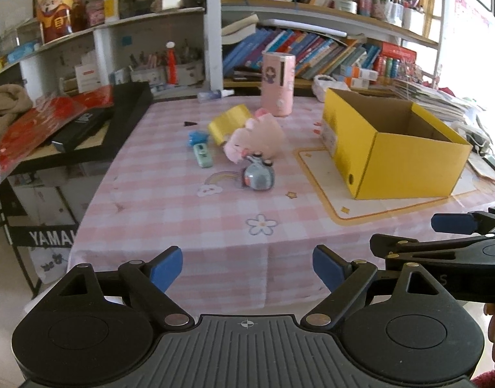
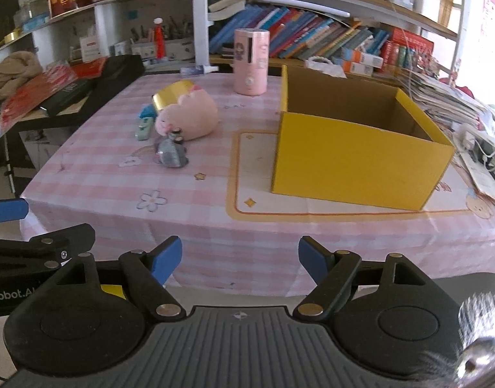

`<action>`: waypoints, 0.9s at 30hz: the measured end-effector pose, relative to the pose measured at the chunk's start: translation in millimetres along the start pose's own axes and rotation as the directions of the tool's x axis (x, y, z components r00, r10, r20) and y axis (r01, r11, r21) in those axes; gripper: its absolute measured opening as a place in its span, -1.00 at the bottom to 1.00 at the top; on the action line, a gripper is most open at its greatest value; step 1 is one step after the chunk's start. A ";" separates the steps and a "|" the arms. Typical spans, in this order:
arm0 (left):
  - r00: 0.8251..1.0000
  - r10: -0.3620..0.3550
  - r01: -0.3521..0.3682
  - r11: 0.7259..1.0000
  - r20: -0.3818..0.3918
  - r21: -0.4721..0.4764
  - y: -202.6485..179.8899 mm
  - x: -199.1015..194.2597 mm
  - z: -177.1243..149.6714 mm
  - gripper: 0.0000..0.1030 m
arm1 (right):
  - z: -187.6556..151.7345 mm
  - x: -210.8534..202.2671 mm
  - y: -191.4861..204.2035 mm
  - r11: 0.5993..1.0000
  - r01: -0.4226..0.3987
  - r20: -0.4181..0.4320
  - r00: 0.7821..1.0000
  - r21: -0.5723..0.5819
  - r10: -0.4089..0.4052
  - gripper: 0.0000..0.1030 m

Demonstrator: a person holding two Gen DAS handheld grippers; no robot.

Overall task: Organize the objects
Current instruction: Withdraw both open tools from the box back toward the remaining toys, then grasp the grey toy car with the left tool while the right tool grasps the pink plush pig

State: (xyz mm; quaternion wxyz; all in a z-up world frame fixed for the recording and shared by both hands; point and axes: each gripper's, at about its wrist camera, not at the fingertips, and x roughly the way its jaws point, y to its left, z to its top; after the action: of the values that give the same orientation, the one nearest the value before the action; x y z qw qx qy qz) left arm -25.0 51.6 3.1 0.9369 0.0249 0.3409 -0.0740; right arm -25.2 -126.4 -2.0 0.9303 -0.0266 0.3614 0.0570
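An open yellow cardboard box [image 1: 405,158] [image 2: 354,158] stands on the right of the pink checked tablecloth [image 1: 170,213] [image 2: 195,223], empty as far as I can see. Left of it lies a cluster: a pink plush toy [image 1: 257,135] [image 2: 189,113], a yellow tape roll [image 1: 228,123] [image 2: 170,95], a grey-blue round toy [image 1: 258,174] [image 2: 170,153], a green stapler-like item [image 1: 203,155] [image 2: 144,127] and a small blue piece [image 1: 197,137]. A pink cylinder [image 1: 278,84] [image 2: 250,61] stands behind. My left gripper [image 1: 247,266] and right gripper [image 2: 239,260] hover open before the table's front edge, nothing between their fingers.
Bookshelves full of books and jars line the back. A black keyboard stand with red packets [image 1: 53,123] sits at the left. Stacked papers and cables [image 2: 457,110] lie right of the box. The right gripper's side [image 1: 447,252] shows at the left wrist view's right edge.
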 end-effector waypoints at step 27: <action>0.999 0.050 -0.049 0.996 0.010 -0.070 39.3 33.0 20.9 0.76 | 41.6 47.3 33.4 0.996 -0.064 0.018 0.998 -0.059 0.065 0.57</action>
State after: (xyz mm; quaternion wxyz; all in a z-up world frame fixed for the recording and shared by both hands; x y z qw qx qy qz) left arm 19.4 84.3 -2.2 0.9407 0.0000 0.3371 -0.0390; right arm 33.1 -85.3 -3.5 0.9303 -0.0417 0.3510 0.0979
